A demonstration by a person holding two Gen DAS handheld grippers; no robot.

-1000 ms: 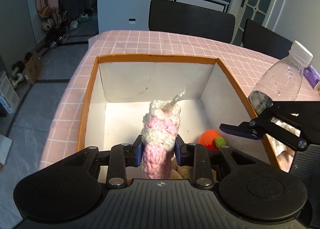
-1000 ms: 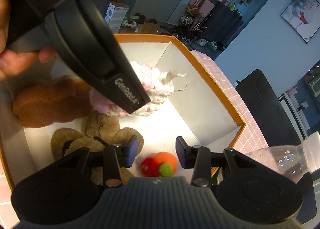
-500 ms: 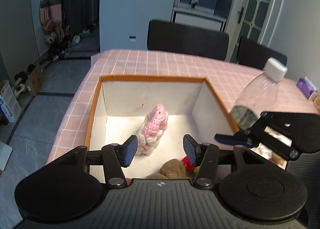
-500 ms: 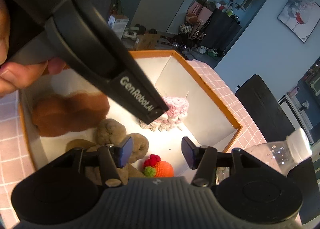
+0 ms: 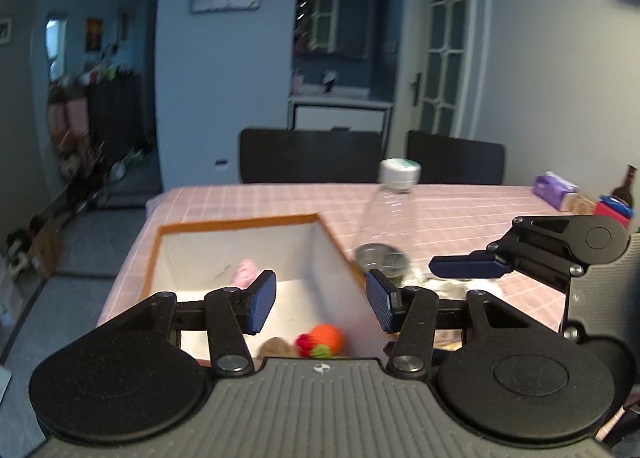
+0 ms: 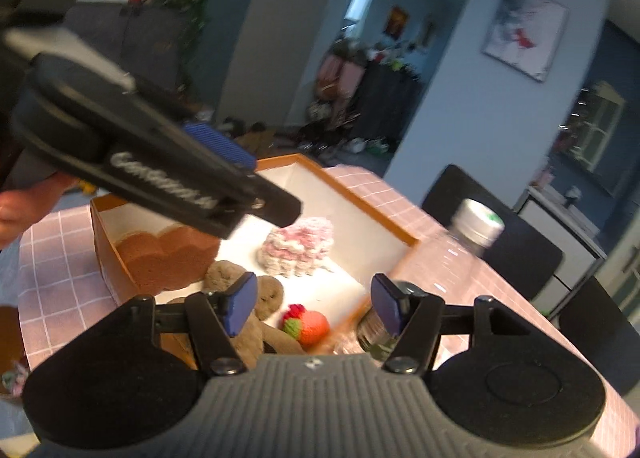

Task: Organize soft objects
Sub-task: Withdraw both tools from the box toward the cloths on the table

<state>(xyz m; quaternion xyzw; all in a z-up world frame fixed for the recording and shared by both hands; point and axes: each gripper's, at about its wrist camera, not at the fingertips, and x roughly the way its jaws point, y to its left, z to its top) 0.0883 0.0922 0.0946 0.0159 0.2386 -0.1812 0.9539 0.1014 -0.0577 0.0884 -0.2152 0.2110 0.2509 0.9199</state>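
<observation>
Both wrist views above box [image 5: 240, 223]

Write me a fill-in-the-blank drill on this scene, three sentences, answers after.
1. The pink and white crocheted toy lies inside the ____-rimmed box.
2. The left gripper has its jaws ____, holding nothing.
3. The clear plastic bottle stands outside the box on the ____ checked tablecloth.

Missing words: orange; open; pink

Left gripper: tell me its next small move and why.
Probably swing the left gripper away from the box toward whatever soft item remains on the table. Its jaws stand open and empty, above the box, and the pink-and-white knitted toy already rests inside beside the orange knitted fruit and the brown plush. The right gripper is open too. Keep clear of the plastic bottle.
</observation>
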